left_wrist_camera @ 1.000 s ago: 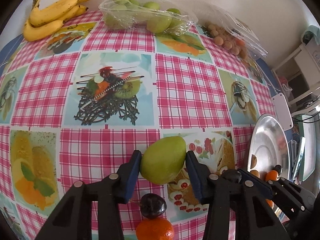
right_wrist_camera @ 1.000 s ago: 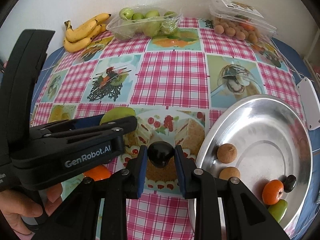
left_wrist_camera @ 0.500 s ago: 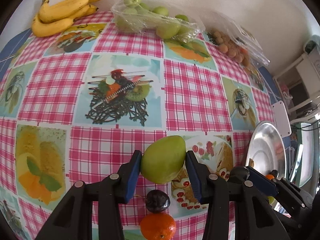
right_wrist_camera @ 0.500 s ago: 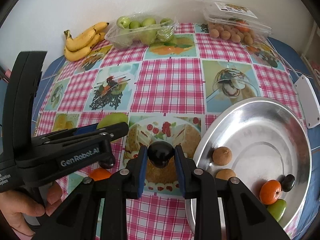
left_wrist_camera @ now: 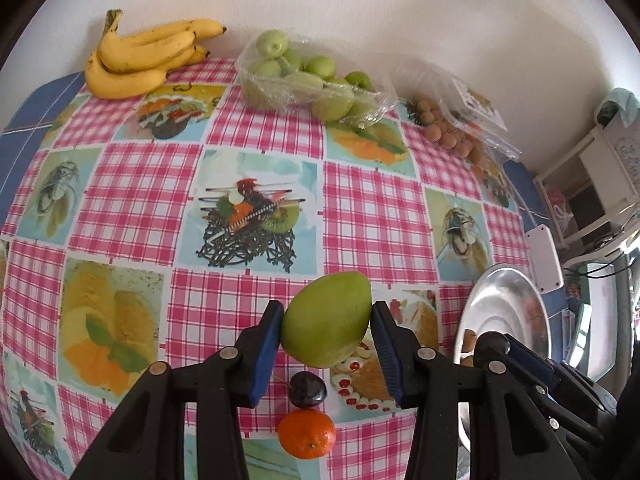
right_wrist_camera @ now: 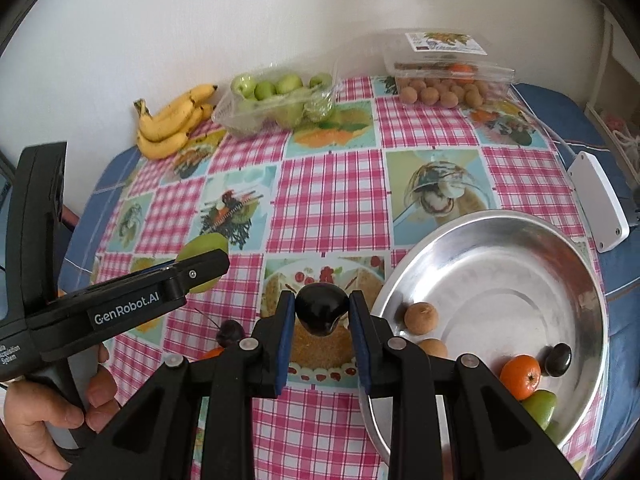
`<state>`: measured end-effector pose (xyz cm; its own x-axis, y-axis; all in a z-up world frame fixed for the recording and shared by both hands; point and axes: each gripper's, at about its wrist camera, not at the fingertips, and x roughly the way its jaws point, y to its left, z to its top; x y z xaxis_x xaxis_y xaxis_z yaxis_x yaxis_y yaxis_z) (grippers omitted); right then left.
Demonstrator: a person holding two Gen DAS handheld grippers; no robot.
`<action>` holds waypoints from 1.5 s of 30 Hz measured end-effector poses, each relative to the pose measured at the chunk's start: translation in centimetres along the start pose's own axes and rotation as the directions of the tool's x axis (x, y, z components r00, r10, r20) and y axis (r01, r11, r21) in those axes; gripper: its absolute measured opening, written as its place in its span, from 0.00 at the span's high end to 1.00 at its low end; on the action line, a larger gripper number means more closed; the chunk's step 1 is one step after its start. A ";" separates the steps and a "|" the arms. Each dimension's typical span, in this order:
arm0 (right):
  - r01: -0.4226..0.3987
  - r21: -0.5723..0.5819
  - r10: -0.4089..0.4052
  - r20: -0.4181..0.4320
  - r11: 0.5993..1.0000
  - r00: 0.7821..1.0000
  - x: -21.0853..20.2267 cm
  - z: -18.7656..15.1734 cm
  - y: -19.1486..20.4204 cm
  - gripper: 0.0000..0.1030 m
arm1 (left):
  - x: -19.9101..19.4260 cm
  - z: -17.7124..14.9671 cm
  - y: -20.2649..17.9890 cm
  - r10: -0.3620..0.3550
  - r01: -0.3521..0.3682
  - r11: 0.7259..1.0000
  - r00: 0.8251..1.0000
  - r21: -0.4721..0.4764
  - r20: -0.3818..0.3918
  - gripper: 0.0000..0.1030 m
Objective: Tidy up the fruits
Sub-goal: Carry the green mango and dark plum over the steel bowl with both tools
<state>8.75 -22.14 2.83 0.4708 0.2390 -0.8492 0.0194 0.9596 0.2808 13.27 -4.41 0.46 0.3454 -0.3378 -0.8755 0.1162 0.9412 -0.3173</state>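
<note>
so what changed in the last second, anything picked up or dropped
Nothing was picked up or dropped. Both grippers rose off the table with their loads: the left gripper is shut on the green mango, the right gripper on the dark plum. The fruit in the metal bowl stayed put.

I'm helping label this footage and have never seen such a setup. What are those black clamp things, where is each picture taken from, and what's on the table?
No robot here: a person holds a two-finger clamp in each hand, each with a wide-angle camera looking along its fingers. In the left camera's picture, the left gripper is shut on a green fruit, with a dark plum and a mandarin on the checked tablecloth below. In the right camera's picture, the right gripper is shut on a dark fruit beside a metal tray that already has several fruits in it. Bananas and two plastic fruit packs lie by the wall.
</note>
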 end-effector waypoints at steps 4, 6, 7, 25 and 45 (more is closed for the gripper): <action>0.000 0.018 -0.001 0.013 1.000 1.000 -0.9 -0.1 -0.5 0.72 | -0.8 -0.1 -0.9 -0.008 0.008 1.000 1.000 0.012 0.013 0.54; 0.009 0.043 -0.009 0.010 0.999 1.000 -1.1 -0.1 -1.2 0.72 | -1.0 -0.2 -1.2 -0.020 0.020 1.000 1.000 0.014 0.011 0.54; 0.012 0.063 -0.012 0.005 0.998 1.000 -1.1 -0.2 -1.6 0.72 | -1.1 -0.4 -1.3 -0.031 0.031 0.999 0.999 0.014 0.009 0.54; 0.095 0.356 -0.094 -0.021 0.930 0.995 -2.2 -1.8 -12.1 0.72 | -0.1 -3.3 -7.7 -0.046 0.053 0.981 0.998 0.185 -0.042 0.54; 0.144 0.449 -0.147 -0.029 0.882 0.989 -2.8 -3.0 -16.5 0.72 | 2.1 -7.8 -15.1 -0.046 0.074 0.917 0.996 0.391 -0.080 0.54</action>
<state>4.42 -38.22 -0.79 0.4373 0.0998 -0.8938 0.4811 0.8137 0.3263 4.97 -19.41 0.52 0.2644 -0.3803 -0.8863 0.4965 0.8415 -0.2130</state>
